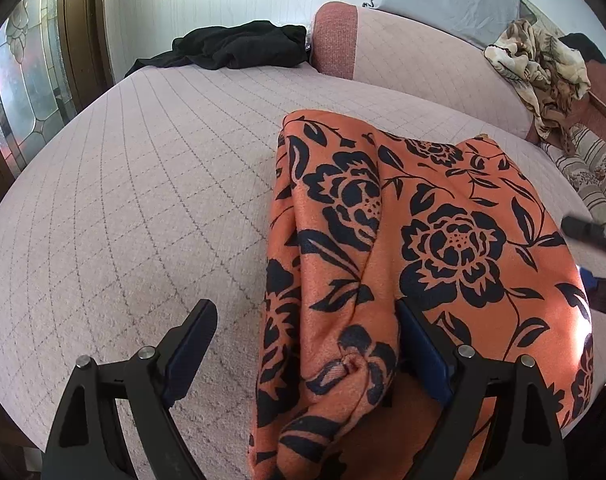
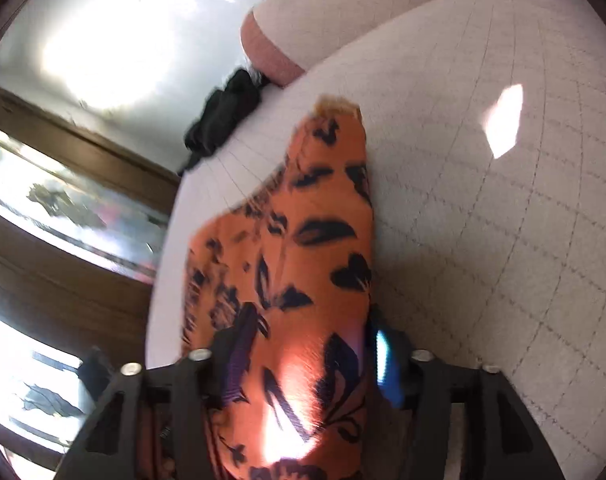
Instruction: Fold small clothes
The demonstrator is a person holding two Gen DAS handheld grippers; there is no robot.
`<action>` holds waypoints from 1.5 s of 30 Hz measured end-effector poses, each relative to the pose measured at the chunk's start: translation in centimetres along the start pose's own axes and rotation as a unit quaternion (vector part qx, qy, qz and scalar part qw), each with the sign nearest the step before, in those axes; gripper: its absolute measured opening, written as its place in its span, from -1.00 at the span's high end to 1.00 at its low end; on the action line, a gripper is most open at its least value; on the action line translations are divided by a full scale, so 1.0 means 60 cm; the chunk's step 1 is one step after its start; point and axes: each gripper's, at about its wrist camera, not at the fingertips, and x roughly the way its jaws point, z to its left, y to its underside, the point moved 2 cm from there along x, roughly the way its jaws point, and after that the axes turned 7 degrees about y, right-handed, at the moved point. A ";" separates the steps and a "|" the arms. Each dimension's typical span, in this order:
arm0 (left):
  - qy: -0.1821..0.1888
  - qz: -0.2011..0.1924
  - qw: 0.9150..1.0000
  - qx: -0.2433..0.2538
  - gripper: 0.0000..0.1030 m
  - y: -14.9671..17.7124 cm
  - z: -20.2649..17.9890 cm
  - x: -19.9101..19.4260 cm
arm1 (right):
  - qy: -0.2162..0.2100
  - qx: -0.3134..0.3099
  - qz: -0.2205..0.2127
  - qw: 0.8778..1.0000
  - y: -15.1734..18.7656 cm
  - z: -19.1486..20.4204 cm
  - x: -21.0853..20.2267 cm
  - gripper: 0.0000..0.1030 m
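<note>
Orange floral garment [image 1: 443, 240] lies at three o'clock on the quilted bed [image 1: 143, 200]; left gripper [image 1: 307, 344] spread, right gripper [image 2: 303, 344] straddling loosely (blurred), so pinch one hem squarely before folding.

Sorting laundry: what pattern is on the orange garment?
Dark navy flowers and leaves on the orange garment; left wrist view.

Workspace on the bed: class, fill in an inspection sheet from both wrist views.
Surface: quilted pale bedspread.
Job's things: orange floral garment, partly folded, lying flat.
Clutter: black garment at far edge; patterned cloth bunched beside it.
Grippers: left gripper jaws wide, garment edge between them, not pinched; right gripper jaws astride the garment, grip unclear.
Cables: nothing seen.
Surroundings: stained-glass door, headboard cushion.
</note>
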 end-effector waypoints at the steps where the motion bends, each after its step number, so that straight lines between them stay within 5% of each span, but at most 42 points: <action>1: 0.000 0.000 1.000 0.000 -0.76 0.000 0.000 0.000 | -0.014 0.016 -0.004 1.000 -0.011 -0.007 0.000 -0.45; 4: 0.001 0.001 1.000 -0.001 -0.76 0.000 0.001 0.001 | -0.023 0.074 0.018 0.997 -0.040 -0.029 0.039 -0.38; 6: 0.002 0.001 1.000 -0.003 -0.76 0.000 0.001 0.002 | -0.019 0.070 0.051 0.996 -0.051 -0.029 0.066 0.45; 9: 0.004 0.000 1.000 -0.007 -0.77 0.002 0.005 0.000 | 0.038 -0.055 -0.015 0.998 -0.042 0.059 0.016 0.48; 12: 0.009 0.003 1.000 -0.011 -0.77 0.001 0.004 0.002 | 0.095 -0.068 0.012 0.993 -0.041 0.047 0.044 0.42; 14: 0.004 0.000 1.000 -0.008 -0.78 0.002 0.005 0.000 | 0.084 0.003 0.027 0.996 -0.044 0.004 0.052 0.09; 15: 0.005 -0.002 1.000 -0.008 -0.78 0.002 0.007 -0.001 | 0.080 0.017 0.016 0.997 -0.043 -0.001 0.036 -0.12; 18: 0.020 -0.001 0.999 -0.026 -0.77 0.004 0.013 -0.005 | 0.133 -0.064 -0.074 0.986 -0.028 0.049 -0.036 -0.12; 20: 0.042 -0.002 0.998 -0.046 -0.76 0.005 0.024 -0.022 | 0.115 -0.108 -0.095 0.983 -0.009 0.093 -0.069 -0.13; 24: 0.074 -0.033 0.995 -0.058 -0.76 0.009 0.041 -0.086 | 0.074 -0.171 -0.066 0.980 0.032 0.156 -0.070 -0.28; 26: 0.053 0.010 0.996 -0.065 -0.71 0.034 0.059 -0.073 | 0.069 -0.189 -0.040 0.979 0.054 0.161 -0.047 -0.34; 28: 0.084 0.042 0.989 -0.116 -0.58 0.062 0.088 -0.048 | 0.082 -0.189 -0.003 0.979 0.076 0.149 -0.012 -0.35; 31: 0.106 0.015 0.987 -0.119 -0.35 0.042 0.087 -0.084 | 0.085 -0.192 0.004 0.978 0.089 0.140 0.009 -0.36; 35: 0.131 -0.012 0.982 -0.134 -0.35 0.004 0.092 -0.105 | 0.078 -0.194 0.012 0.978 0.089 0.134 0.012 -0.40; 40: 0.163 0.016 0.978 -0.127 -0.31 -0.097 0.092 -0.035 | 0.066 -0.193 0.010 0.979 0.091 0.129 0.012 -0.44; 41: 0.165 0.025 0.978 -0.127 -0.21 -0.111 0.090 -0.014 | 0.064 -0.191 0.010 0.979 0.091 0.129 0.014 -0.44; 43: 0.151 0.063 0.979 -0.122 0.29 -0.132 0.095 0.048 | 0.055 -0.185 0.012 0.981 0.089 0.126 0.011 -0.44; 45: 0.114 0.077 0.984 -0.111 0.27 -0.146 0.105 0.087 | 0.043 -0.177 0.014 0.983 0.087 0.120 0.009 -0.44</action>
